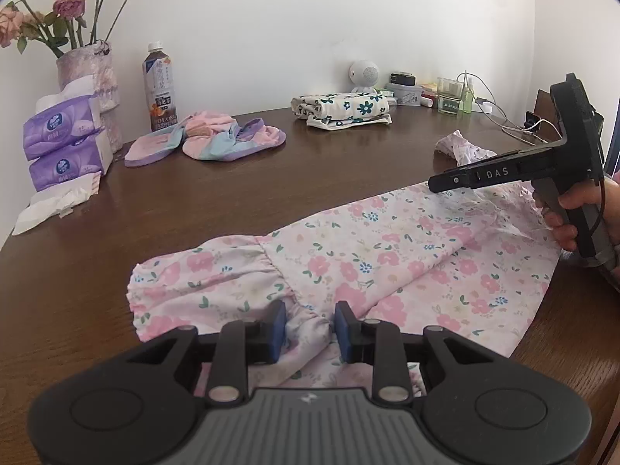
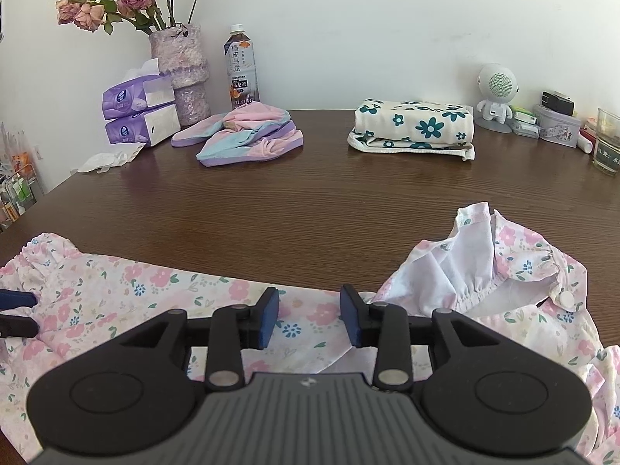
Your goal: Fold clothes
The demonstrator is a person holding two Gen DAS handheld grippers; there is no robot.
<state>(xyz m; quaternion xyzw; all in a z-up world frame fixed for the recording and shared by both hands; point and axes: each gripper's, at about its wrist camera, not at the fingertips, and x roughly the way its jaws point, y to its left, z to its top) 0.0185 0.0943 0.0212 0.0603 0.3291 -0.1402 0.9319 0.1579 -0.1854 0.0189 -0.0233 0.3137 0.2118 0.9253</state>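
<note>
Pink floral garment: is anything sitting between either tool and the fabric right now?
Nothing visible does. The left tool has a gathered bunch of the pink floral garment directly between its pads, and the right tool hovers right over the same cloth, with only fabric between its fingers. The other clothes lie far back on the table.

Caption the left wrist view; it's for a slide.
Left gripper straddles gathered fabric of the pink floral garment.

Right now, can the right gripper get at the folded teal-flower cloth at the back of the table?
Probably yes. Between the right gripper and the folded teal-flower cloth lies only bare table; nothing stands in that path. Its jaws look open over the pink floral garment, so it seems free to go.
</note>
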